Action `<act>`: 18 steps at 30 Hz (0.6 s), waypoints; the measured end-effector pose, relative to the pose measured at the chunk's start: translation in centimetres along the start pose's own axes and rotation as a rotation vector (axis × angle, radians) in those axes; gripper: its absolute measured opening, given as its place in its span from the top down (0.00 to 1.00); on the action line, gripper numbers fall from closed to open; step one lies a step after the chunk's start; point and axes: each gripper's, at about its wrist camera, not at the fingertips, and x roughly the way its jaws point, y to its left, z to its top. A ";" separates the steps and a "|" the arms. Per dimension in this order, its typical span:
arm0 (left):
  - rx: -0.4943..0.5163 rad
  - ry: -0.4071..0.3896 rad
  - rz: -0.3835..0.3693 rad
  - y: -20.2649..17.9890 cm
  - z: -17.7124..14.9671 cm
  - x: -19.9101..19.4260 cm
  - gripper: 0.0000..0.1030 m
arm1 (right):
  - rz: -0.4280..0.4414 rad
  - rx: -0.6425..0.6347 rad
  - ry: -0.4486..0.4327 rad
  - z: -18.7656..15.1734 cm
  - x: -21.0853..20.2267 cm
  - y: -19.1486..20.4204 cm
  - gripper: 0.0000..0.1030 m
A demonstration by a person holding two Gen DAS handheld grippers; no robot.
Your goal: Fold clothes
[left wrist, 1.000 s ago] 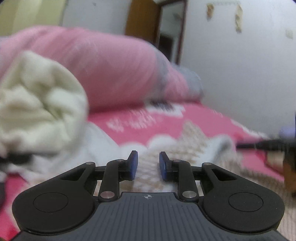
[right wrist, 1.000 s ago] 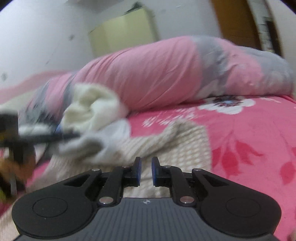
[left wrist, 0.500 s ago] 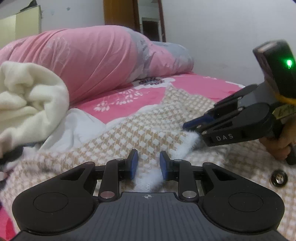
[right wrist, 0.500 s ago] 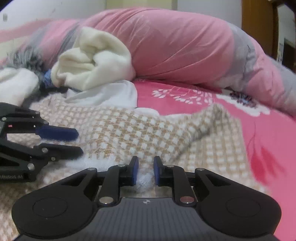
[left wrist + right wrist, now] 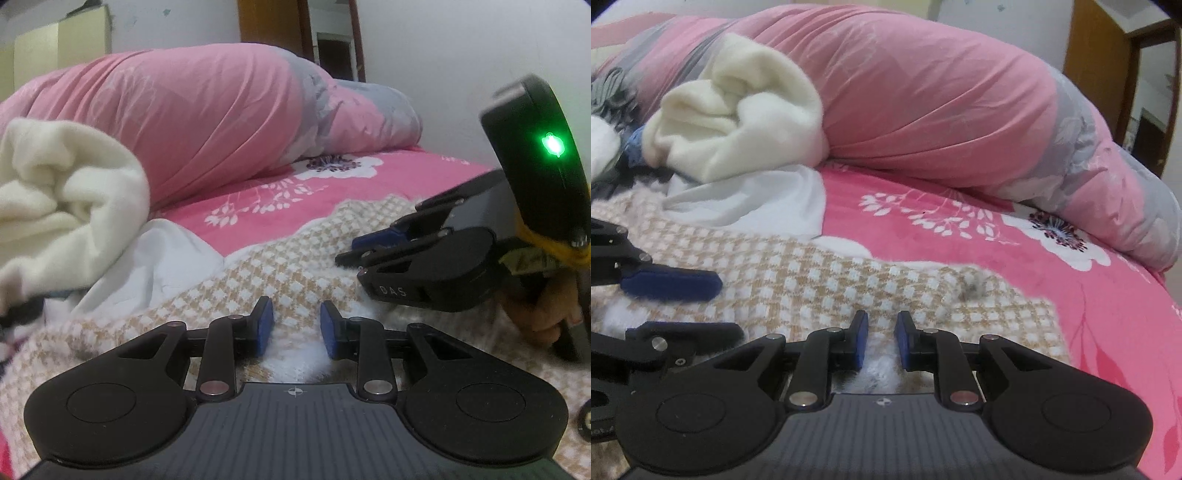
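A beige-and-white checked knit garment (image 5: 280,273) (image 5: 798,280) lies spread on the pink floral bedsheet (image 5: 402,173), with a fluffy white trim along its near edge. My left gripper (image 5: 296,326) rests low on it, open, with white trim (image 5: 295,354) lying between the blue pads. My right gripper (image 5: 881,339) sits close beside it on the same edge, narrowly open, also with trim fluff between the fingers. The right gripper (image 5: 360,251) shows at the right of the left wrist view, held by a hand (image 5: 543,314). The left gripper's fingers (image 5: 670,282) show at the left of the right wrist view.
A rolled cream fleece blanket (image 5: 62,199) (image 5: 738,122) and a white cloth (image 5: 757,203) lie behind the garment on the left. A large pink-and-grey duvet roll (image 5: 221,122) (image 5: 942,110) runs along the back. White wall and a wooden door frame stand beyond.
Both grippers swung in and came down onto the checked garment's near edge, side by side. The garment's raised fold now lies flat. The finger gaps look about the same.
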 end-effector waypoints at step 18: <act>-0.158 0.066 -0.089 8.2 -1.9 -1.8 0.71 | 0.213 0.298 -0.055 -2.2 -1.8 -2.8 0.84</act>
